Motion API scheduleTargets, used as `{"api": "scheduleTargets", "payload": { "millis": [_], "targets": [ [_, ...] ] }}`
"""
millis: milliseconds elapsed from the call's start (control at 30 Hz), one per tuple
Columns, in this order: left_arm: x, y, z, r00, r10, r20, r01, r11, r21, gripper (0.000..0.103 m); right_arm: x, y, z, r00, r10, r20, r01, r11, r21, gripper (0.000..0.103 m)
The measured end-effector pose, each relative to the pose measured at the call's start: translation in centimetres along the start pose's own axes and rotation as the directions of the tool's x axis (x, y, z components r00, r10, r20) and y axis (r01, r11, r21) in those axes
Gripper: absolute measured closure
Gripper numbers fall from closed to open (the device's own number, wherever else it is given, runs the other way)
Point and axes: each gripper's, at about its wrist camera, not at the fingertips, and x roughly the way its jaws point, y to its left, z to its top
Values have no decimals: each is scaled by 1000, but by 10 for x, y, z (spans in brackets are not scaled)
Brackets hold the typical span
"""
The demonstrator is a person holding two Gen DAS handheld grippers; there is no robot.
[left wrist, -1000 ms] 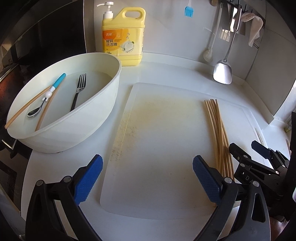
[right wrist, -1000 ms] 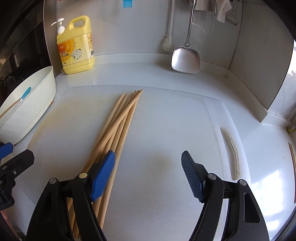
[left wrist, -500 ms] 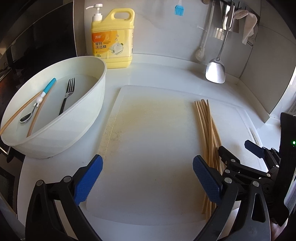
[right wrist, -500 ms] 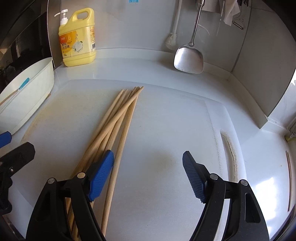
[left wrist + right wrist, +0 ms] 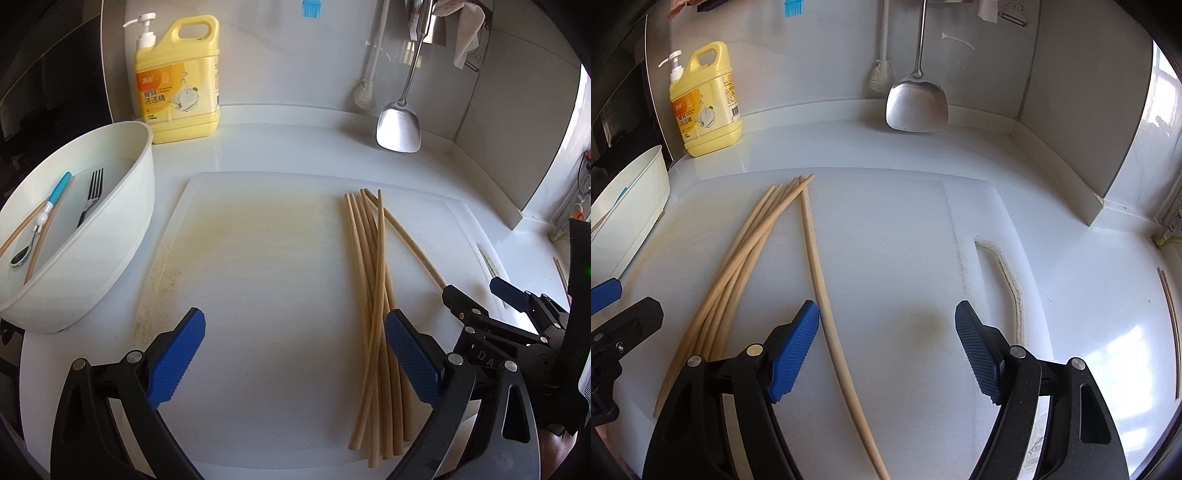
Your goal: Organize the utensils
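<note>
Nearest the cameras, the left gripper (image 5: 293,354) and the right gripper (image 5: 884,347) both stand with their blue pads wide apart and nothing between them, except that one stray chopstick (image 5: 827,295) runs just inside the right gripper's left pad without being pinched. The bundle of chopsticks (image 5: 373,295) lies lengthwise on the white cutting board (image 5: 258,277), crossed and slightly fanned – thin, light, stiff sticks that will likely roll and slip, so a hold near mid-length, across several at once, seems soundest. To the left sits the white basin (image 5: 122,229), holding a fork (image 5: 90,197), a spoon with a blue-and-white handle (image 5: 44,218) and two more sticks (partly hidden by the rim). Farther back stand the yellow detergent bottle (image 5: 177,81) and the hanging spatula (image 5: 399,125) – neither obstructs the board.
</note>
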Motion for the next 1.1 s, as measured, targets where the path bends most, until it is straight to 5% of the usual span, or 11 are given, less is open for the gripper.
{"api": "scheduleTargets", "payload": {
  "millis": [400, 1100],
  "targets": [
    [20, -19, 2, 1000, 26, -15, -25, 997, 71, 8, -3, -14, -4, 1000, 21, 3, -21, 999, 27, 31],
    [26, 24, 3, 996, 89, -3, -89, 993, -82, 14, -1, -4, -1, 1000, 29, 9, -29, 1000, 1, 31]
  ]
}}
